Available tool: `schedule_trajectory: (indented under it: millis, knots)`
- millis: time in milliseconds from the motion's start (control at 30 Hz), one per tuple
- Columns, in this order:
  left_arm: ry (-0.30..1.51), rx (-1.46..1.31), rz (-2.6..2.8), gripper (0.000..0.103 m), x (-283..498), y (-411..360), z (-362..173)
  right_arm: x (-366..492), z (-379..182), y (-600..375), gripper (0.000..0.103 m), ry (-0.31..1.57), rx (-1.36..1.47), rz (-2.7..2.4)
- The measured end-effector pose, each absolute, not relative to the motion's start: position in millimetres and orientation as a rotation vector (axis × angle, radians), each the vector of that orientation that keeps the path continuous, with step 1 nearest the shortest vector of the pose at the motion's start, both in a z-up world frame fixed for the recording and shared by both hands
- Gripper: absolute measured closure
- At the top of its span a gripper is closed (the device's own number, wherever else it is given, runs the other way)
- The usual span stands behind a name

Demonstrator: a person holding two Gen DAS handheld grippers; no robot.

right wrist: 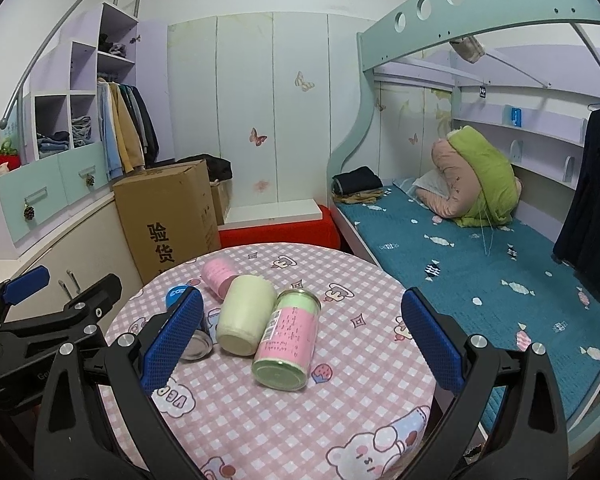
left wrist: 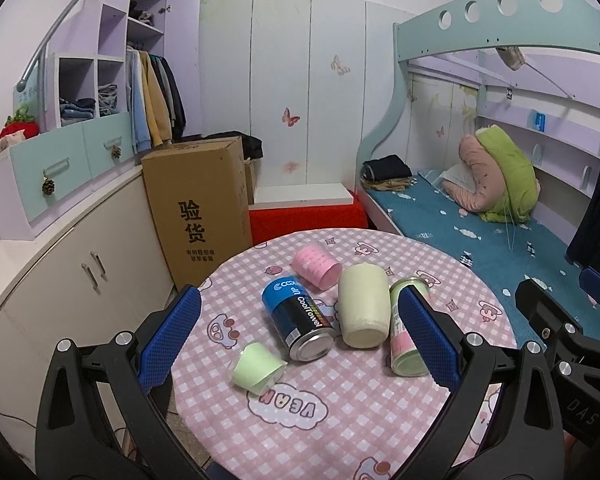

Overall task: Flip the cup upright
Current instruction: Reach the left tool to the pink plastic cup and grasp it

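Observation:
Several containers lie on their sides on the round table (left wrist: 340,412) with a pink checked cloth. A small light green cup (left wrist: 257,368) lies nearest in the left wrist view. Beside it lie a blue and black can (left wrist: 298,322), a cream cup (left wrist: 363,306), a pink cup (left wrist: 316,268) and a green and pink jar (left wrist: 406,328). In the right wrist view the cream cup (right wrist: 244,314), the jar (right wrist: 288,340), the pink cup (right wrist: 218,278) and the can (right wrist: 182,300) show. My left gripper (left wrist: 298,340) is open above the can. My right gripper (right wrist: 300,344) is open around the jar's height, empty.
A cardboard box (left wrist: 198,208) stands past the table's far left edge, with cabinets (left wrist: 80,280) to the left. A bed with a blue sheet (left wrist: 480,248) runs along the right. The right gripper's body (left wrist: 560,332) shows at the right edge of the left wrist view.

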State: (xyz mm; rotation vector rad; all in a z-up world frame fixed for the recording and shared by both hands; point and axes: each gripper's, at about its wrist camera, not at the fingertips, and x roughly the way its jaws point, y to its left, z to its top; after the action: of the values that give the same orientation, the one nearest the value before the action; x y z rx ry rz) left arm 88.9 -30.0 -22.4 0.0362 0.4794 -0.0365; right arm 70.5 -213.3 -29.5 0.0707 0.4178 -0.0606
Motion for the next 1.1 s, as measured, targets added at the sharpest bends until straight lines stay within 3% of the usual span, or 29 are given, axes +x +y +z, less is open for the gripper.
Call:
schedule_trajectory:
  millis: [433, 1100]
  knots:
    - [0.648, -0.02, -0.064, 0.005, 175.9, -38.6, -42.5, 143.5, -34.5, -225.8, 0.007, 0.498, 0.07, -0.055]
    - [1.058, -0.166, 0.003, 0.005, 378.1, -39.2, -134.1, 307.6, -82.5, -259.5, 0.007, 0.684, 0.079, -0.019]
